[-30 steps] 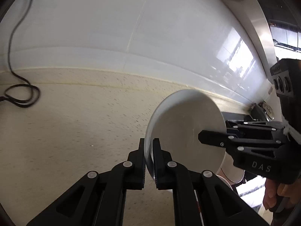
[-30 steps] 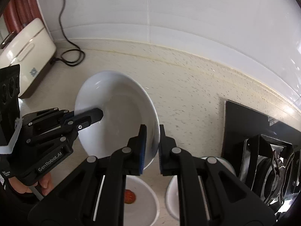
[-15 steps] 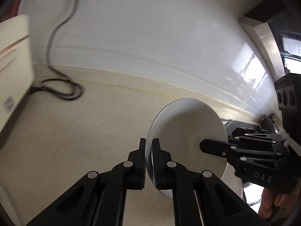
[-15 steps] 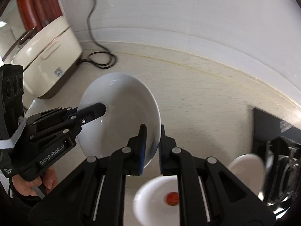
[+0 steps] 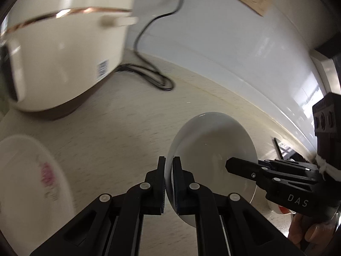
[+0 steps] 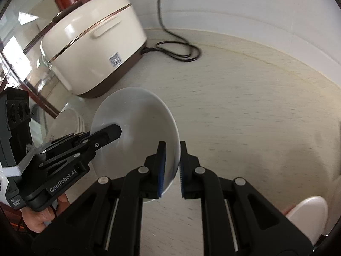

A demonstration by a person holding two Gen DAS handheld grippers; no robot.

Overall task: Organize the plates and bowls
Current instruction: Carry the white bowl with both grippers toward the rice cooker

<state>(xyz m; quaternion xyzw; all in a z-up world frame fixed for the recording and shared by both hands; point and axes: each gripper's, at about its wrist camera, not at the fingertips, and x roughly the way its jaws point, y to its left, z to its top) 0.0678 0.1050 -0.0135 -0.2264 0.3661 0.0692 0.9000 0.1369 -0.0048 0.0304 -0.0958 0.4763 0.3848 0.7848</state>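
Note:
A white plate (image 5: 211, 149) is held on edge above the counter, one gripper on each side of its rim. My left gripper (image 5: 169, 181) is shut on its left rim. My right gripper (image 6: 172, 166) is clamped on the opposite rim of the plate (image 6: 136, 132), jaws a little apart around it. The right gripper also shows in the left wrist view (image 5: 255, 170), and the left gripper in the right wrist view (image 6: 106, 135). A white plate with a pink pattern (image 5: 27, 183) lies on the counter at the left; it shows as a stack (image 6: 66, 125) behind the held plate.
A cream rice cooker (image 6: 89, 42) with a black cord (image 6: 177, 49) stands at the back left on the beige counter (image 6: 245, 106). A white bowl (image 6: 309, 215) sits at the lower right. White wall (image 5: 213, 42) behind.
Both grippers have carried the plate to the left along the counter. The rice cooker and the patterned plate have come into view; the stove and the bowls have slid off to the right.

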